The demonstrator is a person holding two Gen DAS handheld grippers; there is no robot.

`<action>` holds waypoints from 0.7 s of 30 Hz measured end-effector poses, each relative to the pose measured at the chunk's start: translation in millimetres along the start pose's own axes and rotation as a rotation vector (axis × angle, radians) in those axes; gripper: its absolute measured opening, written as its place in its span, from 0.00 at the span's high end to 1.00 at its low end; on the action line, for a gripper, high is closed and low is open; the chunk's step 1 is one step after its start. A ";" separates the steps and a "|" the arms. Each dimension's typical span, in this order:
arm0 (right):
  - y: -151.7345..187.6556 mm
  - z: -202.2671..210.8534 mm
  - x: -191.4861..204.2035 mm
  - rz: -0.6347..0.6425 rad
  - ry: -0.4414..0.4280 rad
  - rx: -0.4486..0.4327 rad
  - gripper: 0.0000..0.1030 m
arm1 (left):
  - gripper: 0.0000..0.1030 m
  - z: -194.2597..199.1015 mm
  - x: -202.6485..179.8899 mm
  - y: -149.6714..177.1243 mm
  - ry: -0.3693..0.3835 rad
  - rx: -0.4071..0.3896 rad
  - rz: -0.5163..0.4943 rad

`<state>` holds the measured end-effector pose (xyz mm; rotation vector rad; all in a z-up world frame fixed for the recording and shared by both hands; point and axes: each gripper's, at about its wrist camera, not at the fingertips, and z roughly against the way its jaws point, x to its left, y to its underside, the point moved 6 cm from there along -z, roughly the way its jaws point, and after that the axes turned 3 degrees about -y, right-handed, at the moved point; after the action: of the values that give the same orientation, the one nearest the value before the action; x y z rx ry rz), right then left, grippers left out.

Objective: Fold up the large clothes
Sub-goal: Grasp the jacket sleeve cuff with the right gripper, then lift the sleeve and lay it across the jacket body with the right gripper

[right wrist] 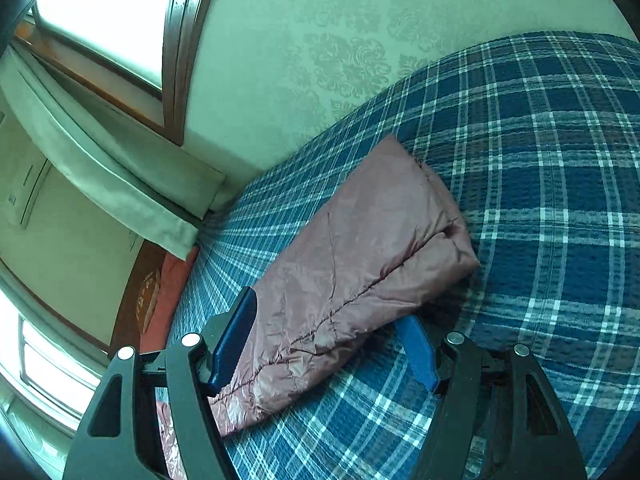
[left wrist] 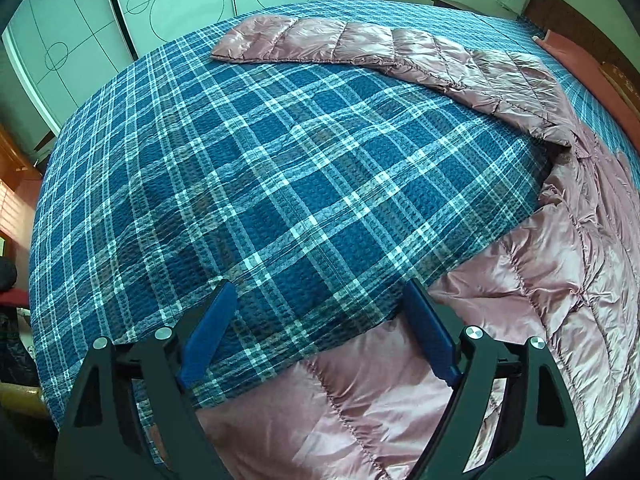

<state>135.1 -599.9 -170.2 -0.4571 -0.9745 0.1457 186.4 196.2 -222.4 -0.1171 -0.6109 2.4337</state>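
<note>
Slippery quilted nylon is the worry in both views. From the left wrist, the pink jacket (left wrist: 532, 280) is lying spread on the plaid bed (left wrist: 248, 168), its body filling the right side and lower middle of the frame while one sleeve (left wrist: 320, 40) is stretching across the upper middle. The left gripper (left wrist: 320, 292) is hovering with its jaws wide apart and nothing between them but bedspread; the jacket's edge is sitting just beside the right-hand jaw and running under the lower part of the frame. A grasp from here is likely to pinch the bedspread along with the hem, or to catch one slick layer only and let it slide out.

From the right wrist, the other sleeve (right wrist: 360, 264) is running from the lower left toward the centre of the frame, its cuff resting on the bed (right wrist: 540, 200). The right gripper (right wrist: 332, 320) is also spread apart, with the sleeve lying between the jaws, against the left-hand one and seemingly overlapping the tip of the right-hand one; whether they are pressing on it I cannot tell. Closing this shallow may be taking only a thin fold, so the puffy sleeve could be slipping free or dragging crooked when lifted.
</note>
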 end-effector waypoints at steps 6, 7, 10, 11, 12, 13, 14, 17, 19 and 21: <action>-13.9 -18.0 -4.9 0.019 0.075 0.019 0.80 | 0.11 -5.6 5.4 -1.9 -0.004 -0.004 -0.003; -16.9 -14.5 -3.5 0.040 0.077 0.019 0.83 | 0.11 -2.4 3.4 -0.4 -0.004 -0.007 -0.008; -13.5 -7.9 33.9 0.180 0.039 0.014 0.87 | 0.11 -0.5 5.4 -3.4 0.004 -0.017 -0.020; -8.5 -5.1 51.7 0.237 0.014 0.016 0.88 | 0.11 -0.1 6.5 -4.7 0.005 -0.022 -0.020; -1.5 -2.3 71.1 0.293 -0.012 0.020 0.89 | 0.11 -0.2 6.9 -6.4 0.005 -0.026 -0.023; 6.6 -0.5 89.8 0.343 -0.039 0.026 0.89 | 0.11 -0.7 7.4 -7.8 0.003 -0.029 -0.026; 17.3 1.0 109.9 0.392 -0.069 0.035 0.89 | 0.11 -2.1 7.0 -7.7 0.000 -0.026 -0.030; 59.1 0.5 171.0 0.527 -0.161 0.088 0.89 | 0.09 -7.1 8.8 -7.4 0.012 -0.020 -0.027; 95.9 -1.1 208.2 0.600 -0.224 0.141 0.89 | 0.08 -10.6 10.0 -6.2 0.017 -0.027 -0.027; 133.4 -5.0 241.7 0.666 -0.275 0.186 0.89 | 0.07 -12.4 10.5 -5.0 0.021 -0.031 -0.030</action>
<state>285.8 -404.6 -46.2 -0.5858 -1.0333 0.9117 183.4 210.9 -230.5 -0.1446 -0.6370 2.3916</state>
